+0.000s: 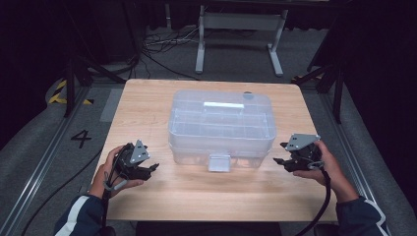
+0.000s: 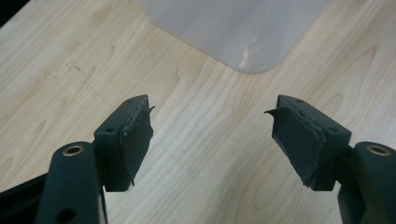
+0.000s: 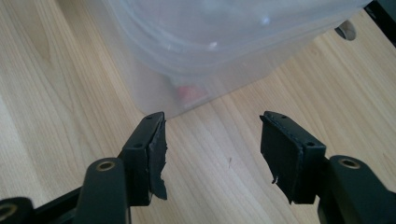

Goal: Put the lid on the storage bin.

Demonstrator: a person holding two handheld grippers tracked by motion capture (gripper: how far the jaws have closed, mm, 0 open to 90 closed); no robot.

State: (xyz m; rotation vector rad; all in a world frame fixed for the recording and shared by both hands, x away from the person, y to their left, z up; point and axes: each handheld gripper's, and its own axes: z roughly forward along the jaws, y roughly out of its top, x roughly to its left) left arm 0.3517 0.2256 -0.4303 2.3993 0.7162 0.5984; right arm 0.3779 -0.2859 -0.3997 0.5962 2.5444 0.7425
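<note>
Wooden bench (image 1: 147,105) carries everything. Left tool (image 1: 147,169) rests near its front left, jaws spread, gripping nothing. Right tool (image 1: 284,155) sits at the front right, jaws likewise spread and empty. Between them, at mid-bench, stands a clear lidded box (image 1: 221,125), its latch (image 1: 219,162) facing the person.

Place: a lab-style recording bay, not a home.
Surround: black curtains closed it in.
Floor: grey carpet (image 1: 44,147) with metal rails, a painted "4" (image 1: 81,138), hazard tape (image 1: 60,93) and loose cables (image 1: 162,46).
Furniture: one bare wooden tabletop (image 1: 142,105); a white metal frame (image 1: 240,29) behind.
</note>
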